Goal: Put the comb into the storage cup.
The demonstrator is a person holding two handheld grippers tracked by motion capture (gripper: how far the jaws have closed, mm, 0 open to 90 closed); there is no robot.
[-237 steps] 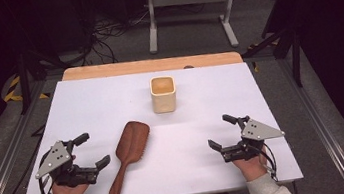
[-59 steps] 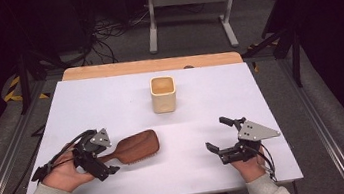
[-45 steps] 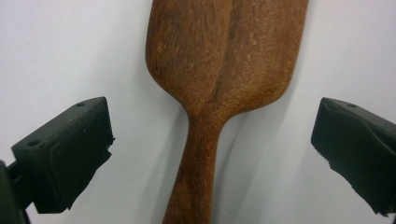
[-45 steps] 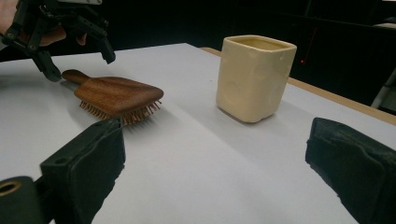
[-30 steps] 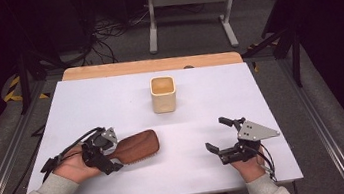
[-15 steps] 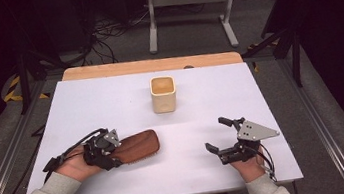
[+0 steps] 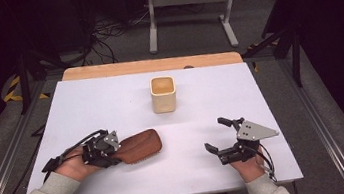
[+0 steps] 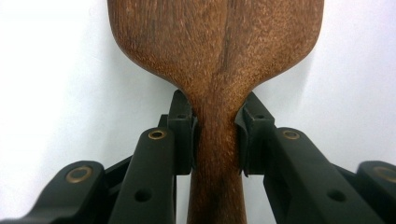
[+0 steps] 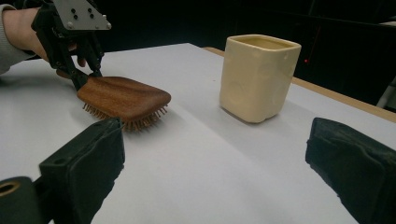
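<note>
A brown wooden hairbrush (image 7: 138, 145) lies bristles down on the white table (image 7: 85, 103), its head pointing right. My left gripper (image 7: 115, 154) has just been closing and is now shut on it: in the left gripper view both pads (image 8: 184, 135) press the narrow neck of the hairbrush (image 8: 217, 42) between handle and head. The right gripper view shows this left gripper (image 9: 86, 74) over the end of the hairbrush (image 9: 123, 97). My right gripper (image 7: 215, 134) rests at the front right, open with nothing between its jaws (image 9: 215, 154). A cream square cup (image 7: 163, 94) stands upright behind the middle.
The cup (image 9: 259, 77) stands to the right of the brush in the right gripper view. A wooden strip (image 7: 150, 65) runs along the table's far edge. Beyond it a grey metal stand (image 7: 190, 4) and cables are on the dark floor.
Since the oldest frame the left hand reached the brush, which turned from diagonal to crosswise. Over the last second the left jaws drew in onto its neck. The right hand stayed still.
</note>
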